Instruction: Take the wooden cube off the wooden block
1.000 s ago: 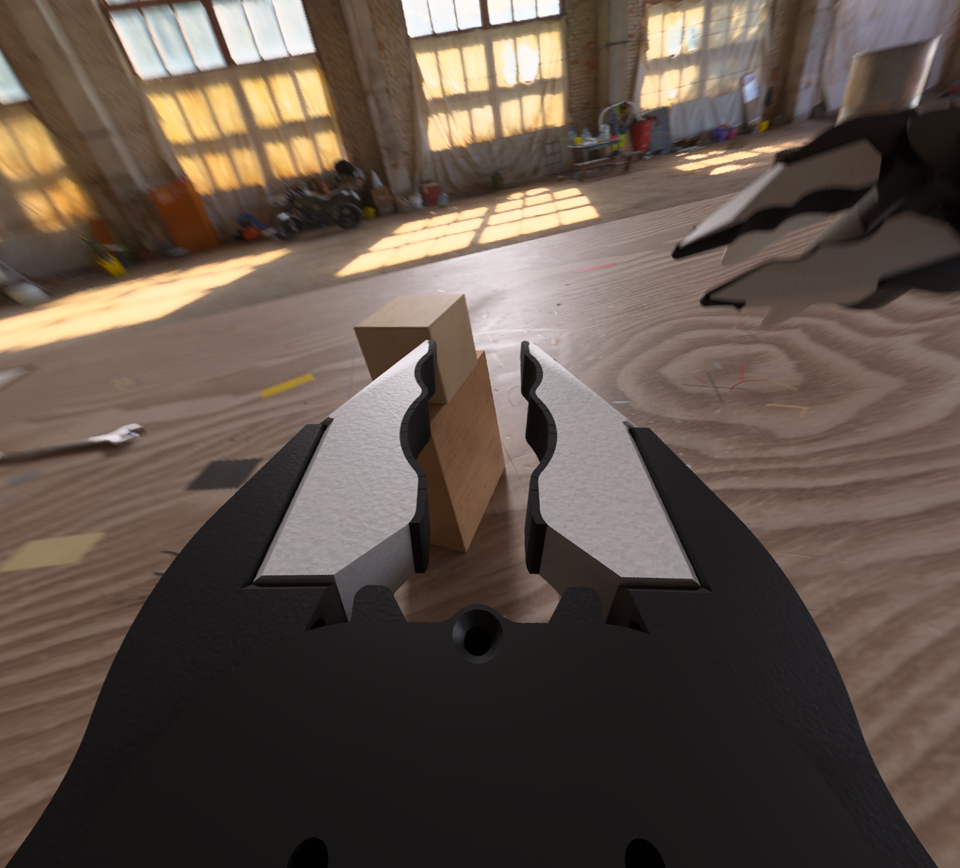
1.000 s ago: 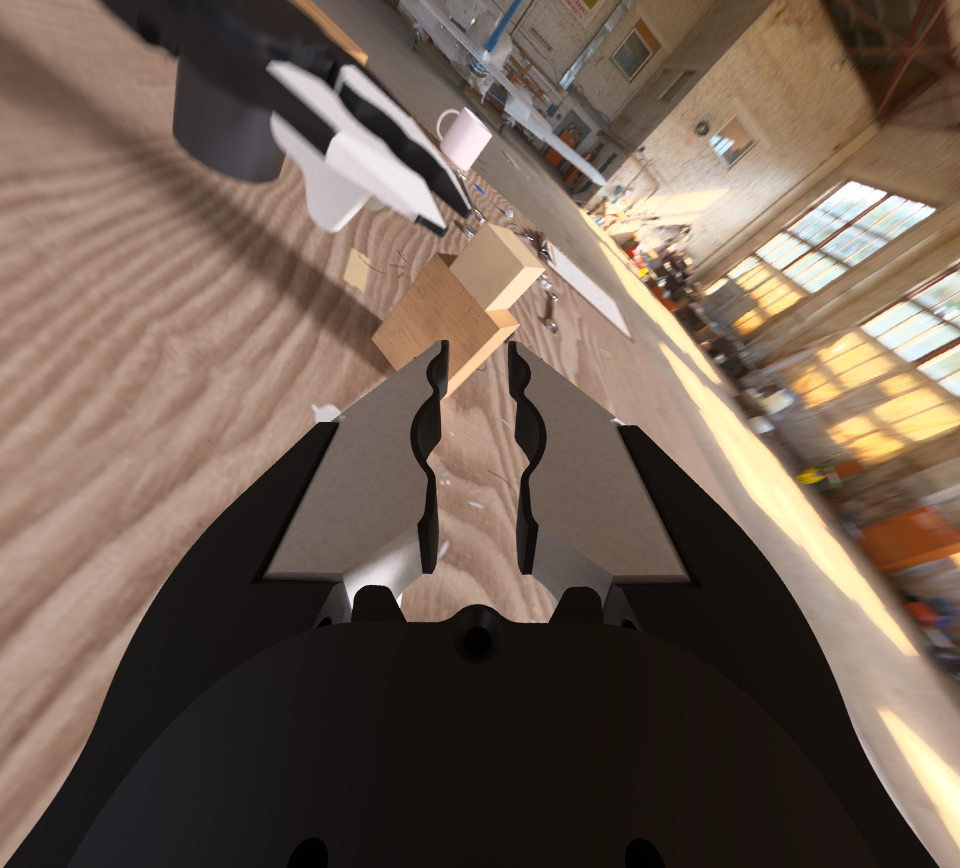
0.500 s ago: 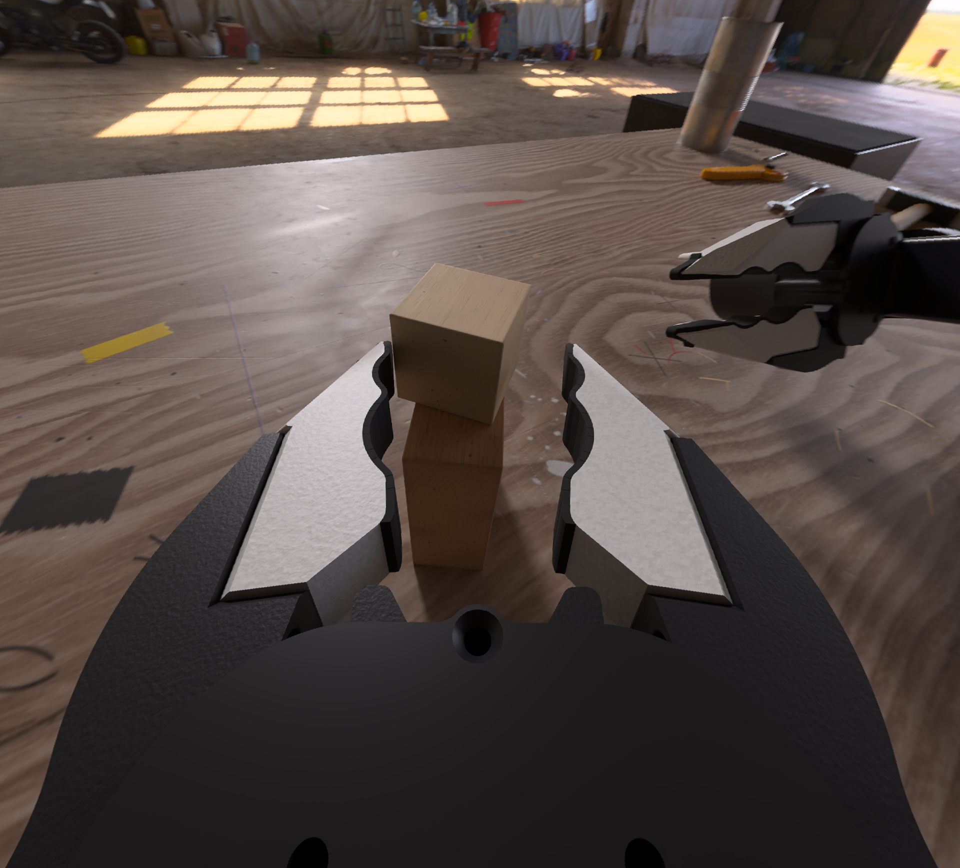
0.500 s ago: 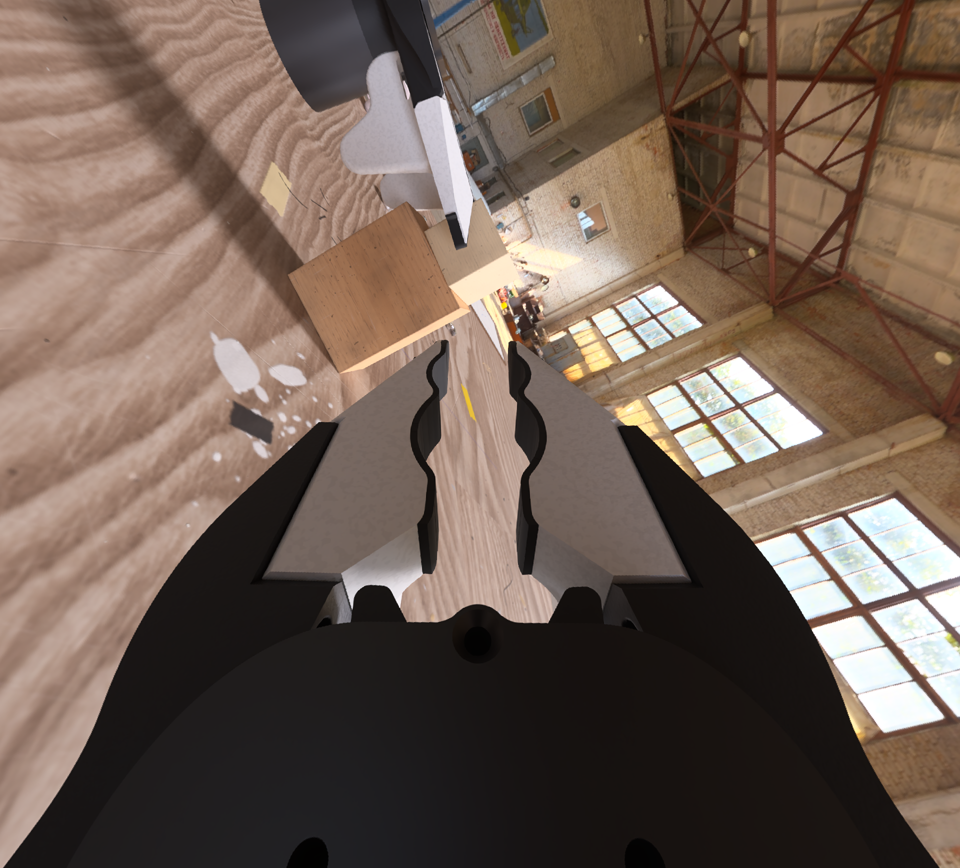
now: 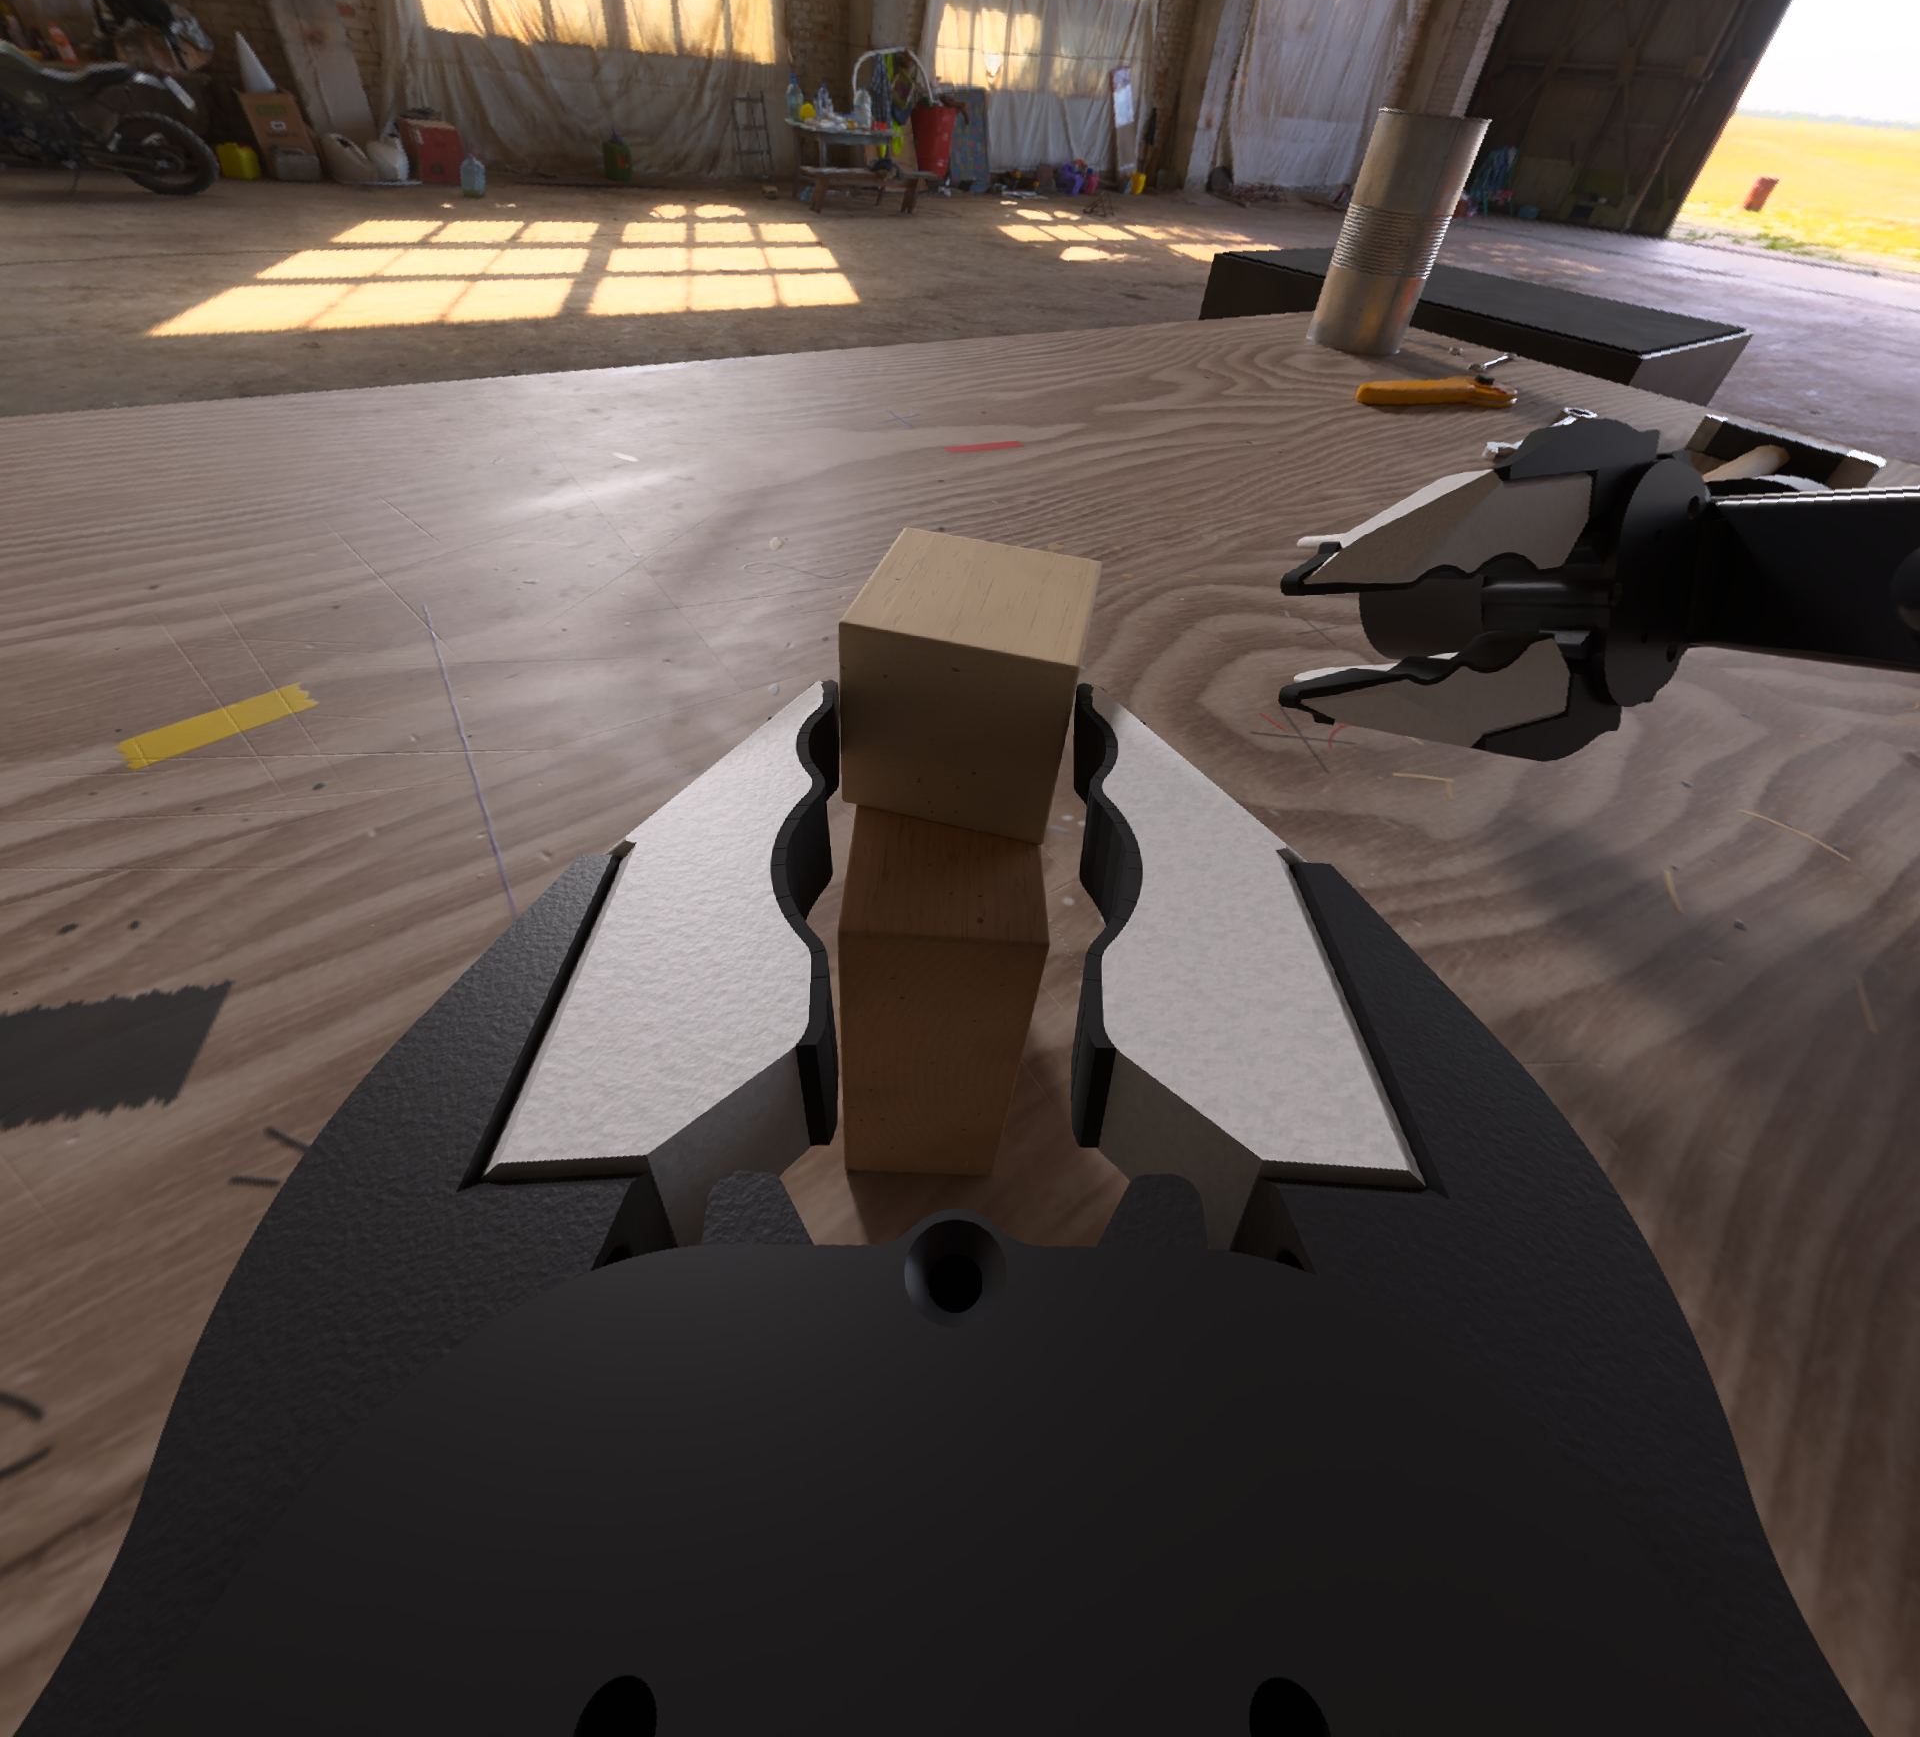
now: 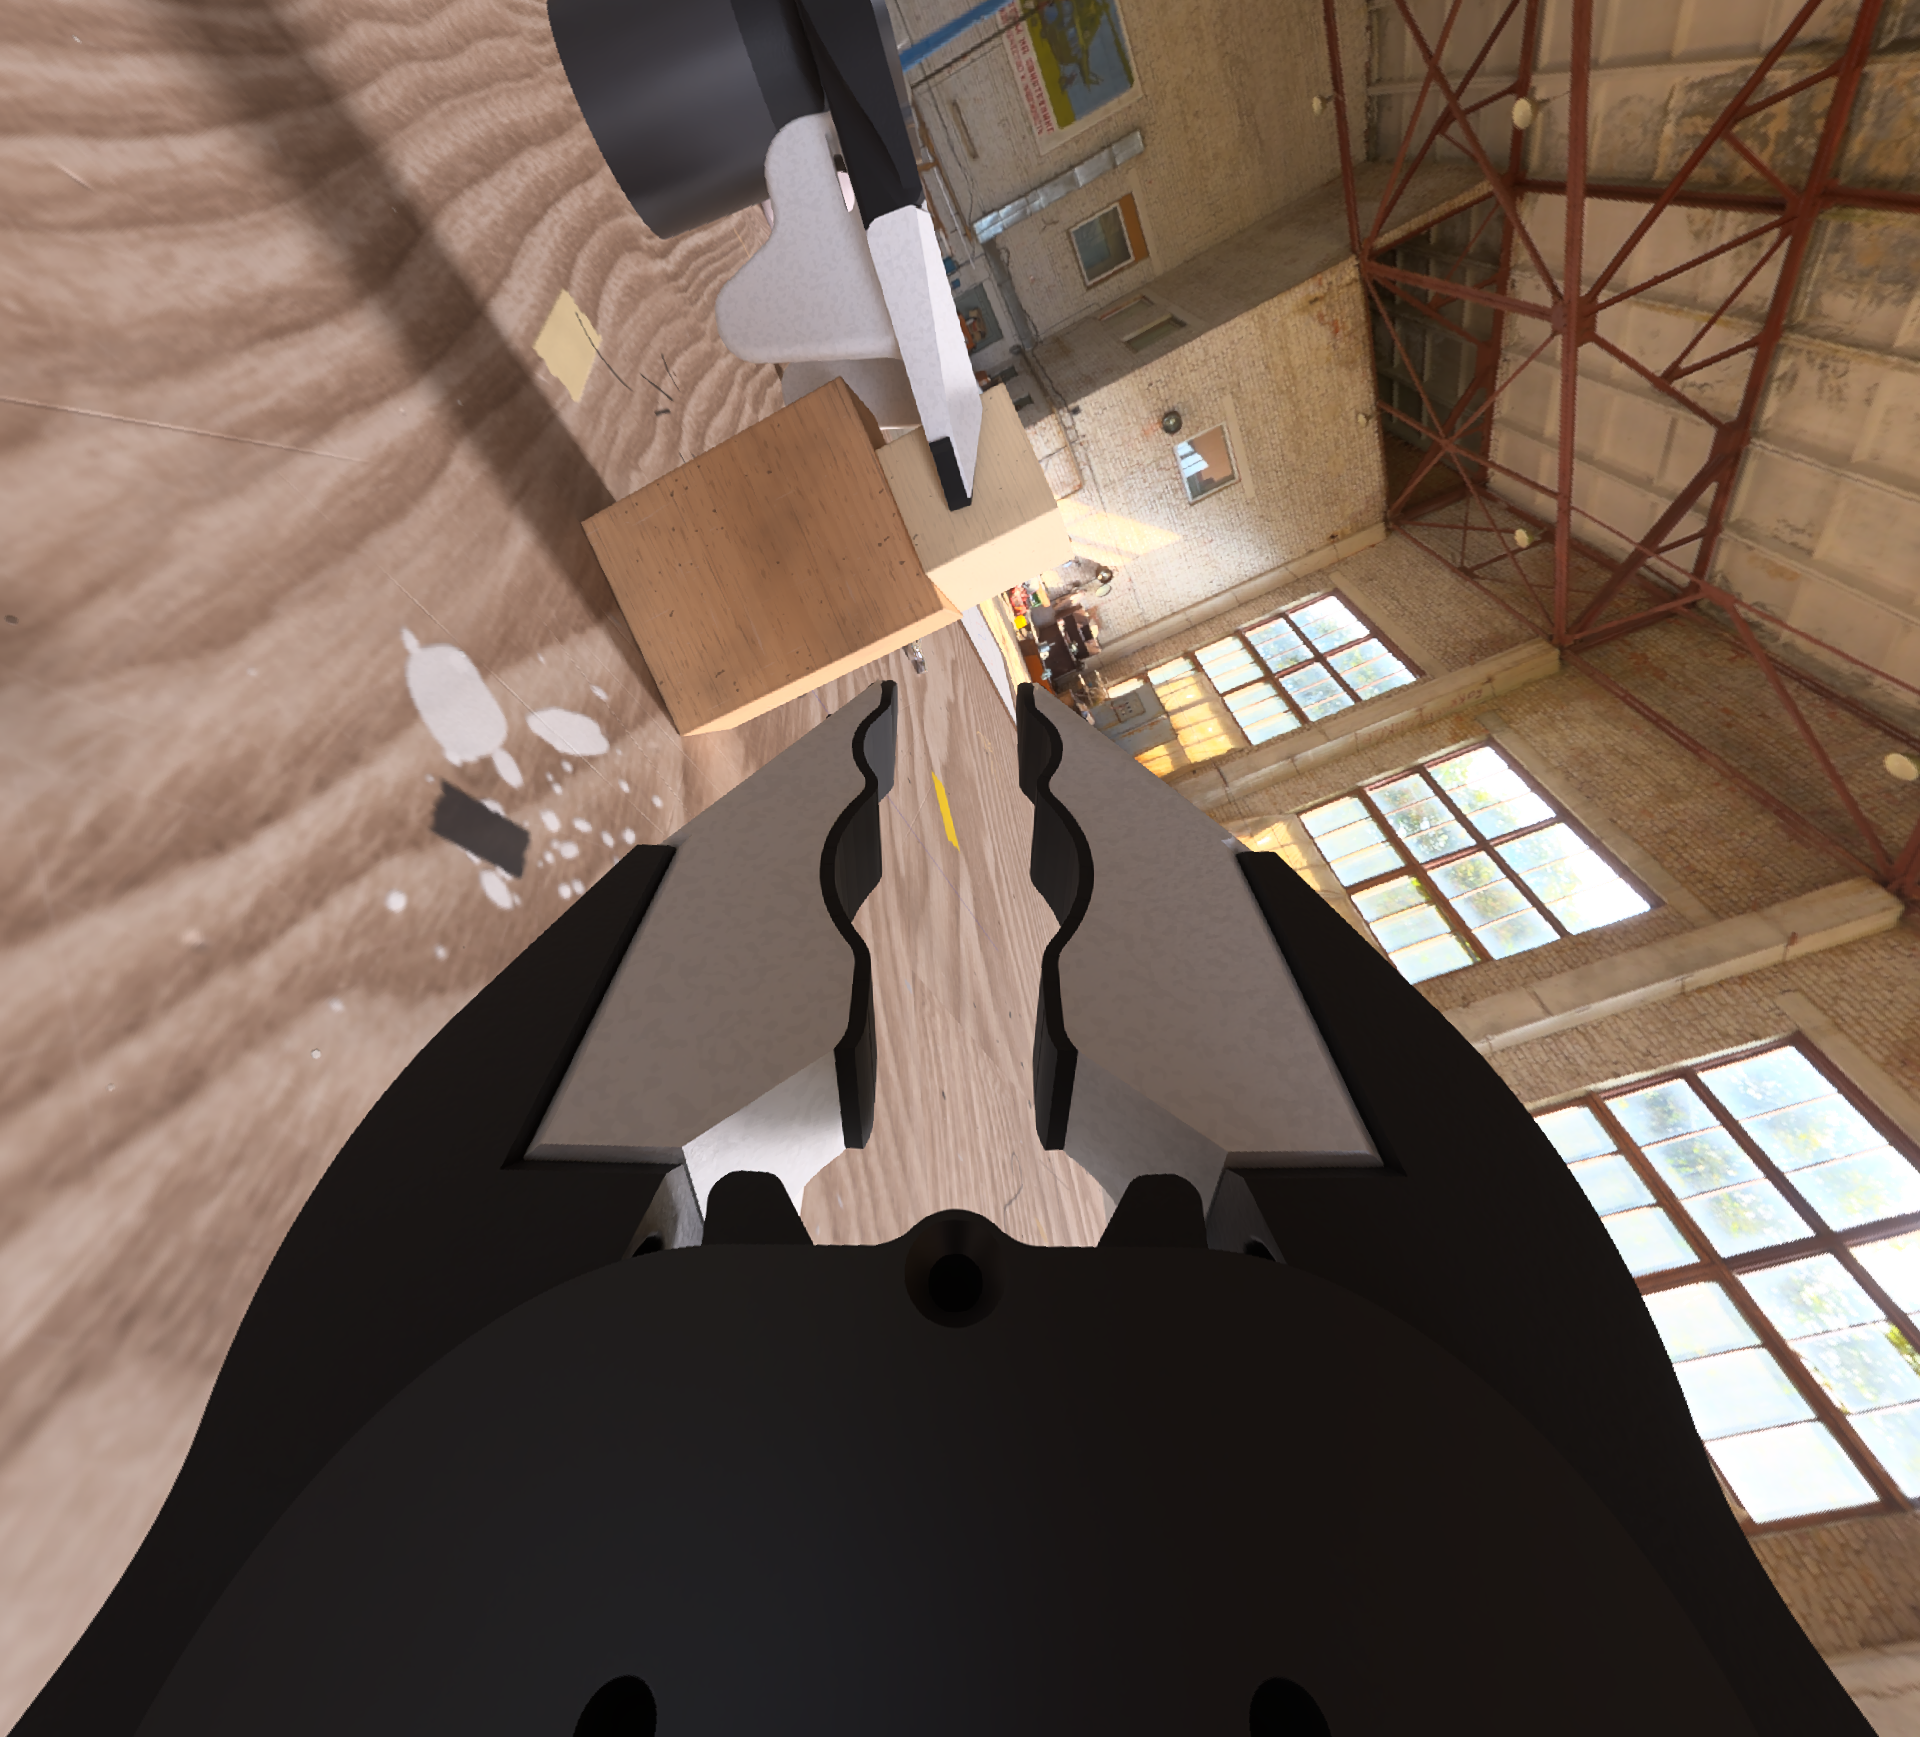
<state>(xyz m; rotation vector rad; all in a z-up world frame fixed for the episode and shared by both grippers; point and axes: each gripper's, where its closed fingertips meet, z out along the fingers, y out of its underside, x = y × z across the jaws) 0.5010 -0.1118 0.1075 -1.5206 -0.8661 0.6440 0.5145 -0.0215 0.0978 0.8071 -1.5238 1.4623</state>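
Your left tool (image 5: 954, 721) has its fingers spread on either side of the stack, tips level with the wooden cube (image 5: 961, 685) and almost touching its sides, but not yet pinching it. The cube sits on top of the upright wooden block (image 5: 938, 1001), twisted a little and overhanging it, out in the middle of the worktop (image 5: 520, 544), well away from any edge. Your right tool (image 5: 1299, 643) hangs apart to the side, fingers parted and holding nothing. The danger is in the closing: because the cube is turned, one finger will likely meet a corner first and spin or shove it, and the tall block beneath could tip. A finger set too low would drag the block along.
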